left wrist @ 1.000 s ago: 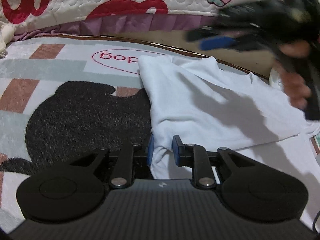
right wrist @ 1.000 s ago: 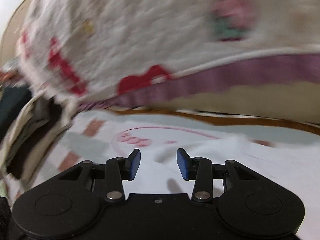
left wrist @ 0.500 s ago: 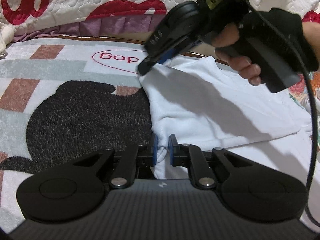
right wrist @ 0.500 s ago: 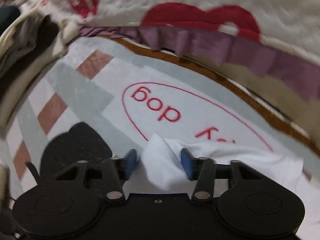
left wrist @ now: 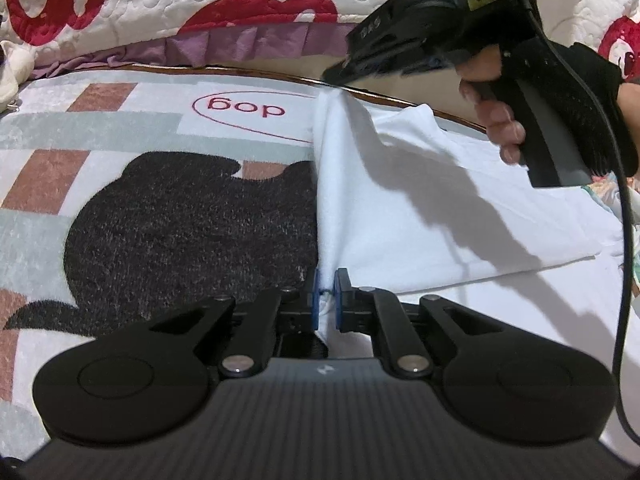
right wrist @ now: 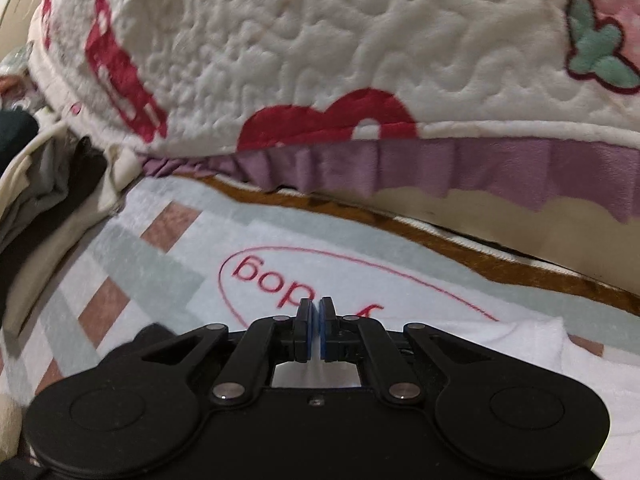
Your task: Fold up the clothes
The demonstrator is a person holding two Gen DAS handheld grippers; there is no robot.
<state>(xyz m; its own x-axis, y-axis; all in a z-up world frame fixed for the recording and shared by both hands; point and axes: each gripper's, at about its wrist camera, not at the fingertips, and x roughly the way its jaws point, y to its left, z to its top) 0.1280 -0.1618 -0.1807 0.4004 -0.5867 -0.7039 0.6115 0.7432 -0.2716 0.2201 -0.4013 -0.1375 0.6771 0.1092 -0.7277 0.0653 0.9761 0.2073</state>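
- Left wrist view: left tongs at lower centre, pinching the near corner of the white garment, having just closed a little further on the cloth.
- Same view: garment spread right of centre across the patterned rug, its left edge pulled into a raised ridge running up to the right tongs at upper right, gripped by a gloved hand.
- Right wrist view: right tongs at lower centre, pressed together after just snapping closed; cloth visible through the gap behind the pads, so likely nipping the far corner; a quilted bedspread filling the top of the frame.
- Risk: thin hold on both corners; pulling the edge too taut could tug a corner free and drop it.
- Risk: uneven lift could skew the fold, leaving wrinkles or dragging the garment across the rug.
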